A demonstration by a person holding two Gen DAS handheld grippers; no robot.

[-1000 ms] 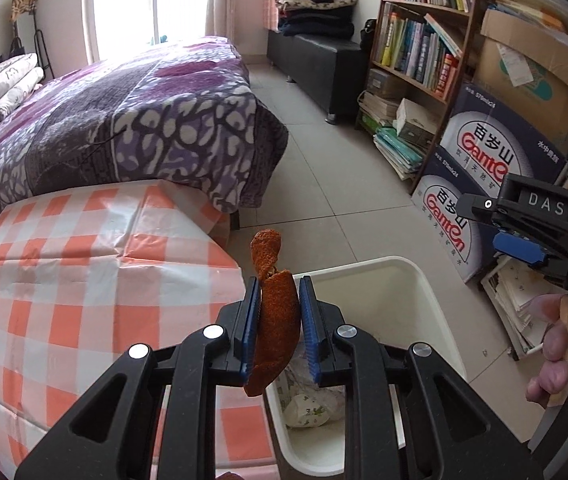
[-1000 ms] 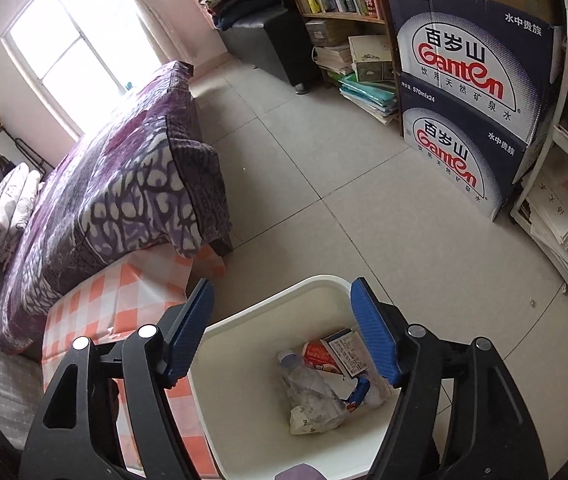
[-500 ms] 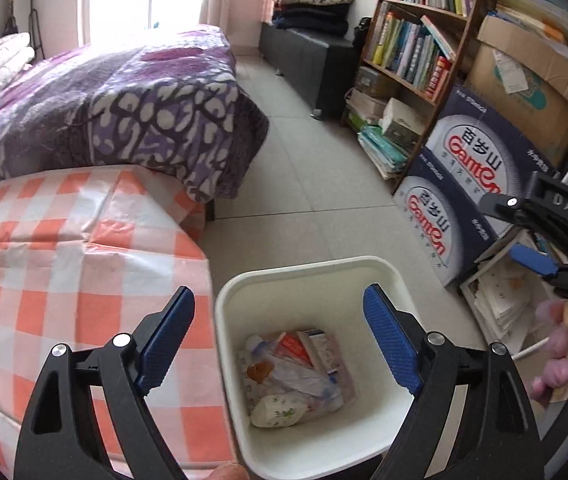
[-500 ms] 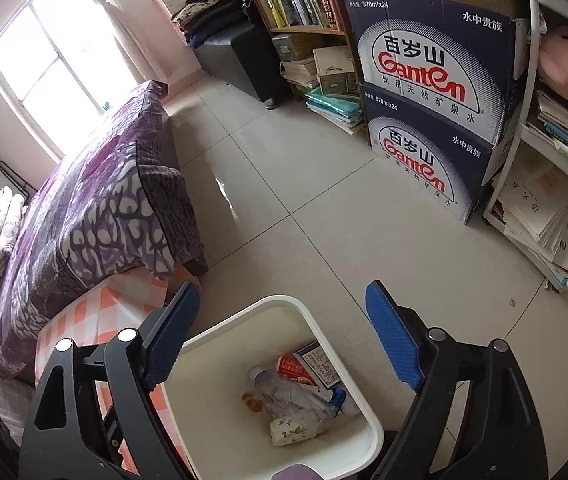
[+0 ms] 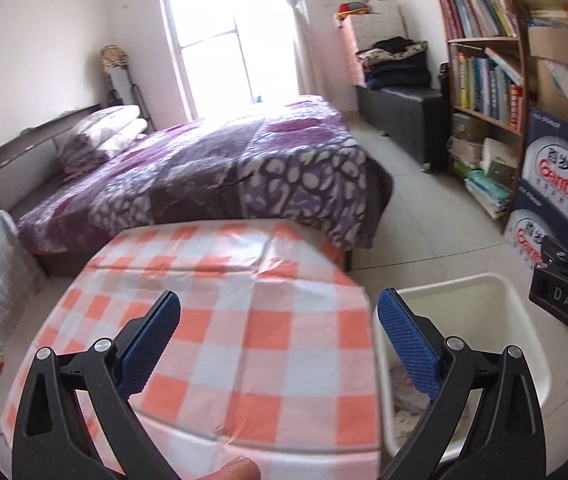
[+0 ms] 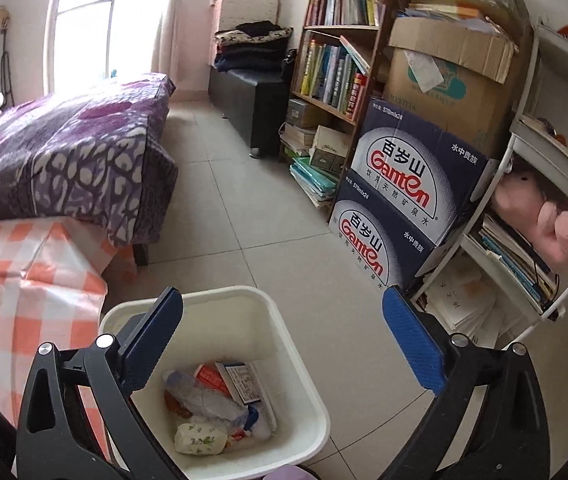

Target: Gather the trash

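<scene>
A white trash bin (image 6: 296, 372) stands on the tiled floor beside the table and holds a crushed plastic bottle (image 6: 204, 398), a small carton (image 6: 244, 380), wrappers and an orange peel. The bin also shows at the right of the left wrist view (image 5: 520, 320). My left gripper (image 5: 280, 340) is open and empty above the orange-and-white checked tablecloth (image 5: 236, 320). My right gripper (image 6: 284, 344) is open and empty above the bin. Its body shows at the right edge of the left wrist view.
A bed with a purple patterned blanket (image 5: 244, 168) stands behind the table. Stacked dark blue water boxes (image 6: 400, 200), a bookshelf (image 6: 336, 68) and a white wire rack (image 6: 544, 208) line the right wall. Tiled floor (image 6: 236, 200) lies between bed and shelves.
My left gripper opened and dropped the orange peel into the bin, then swung left and up over the table. My right gripper tilted up a little and stayed open over the bin.
</scene>
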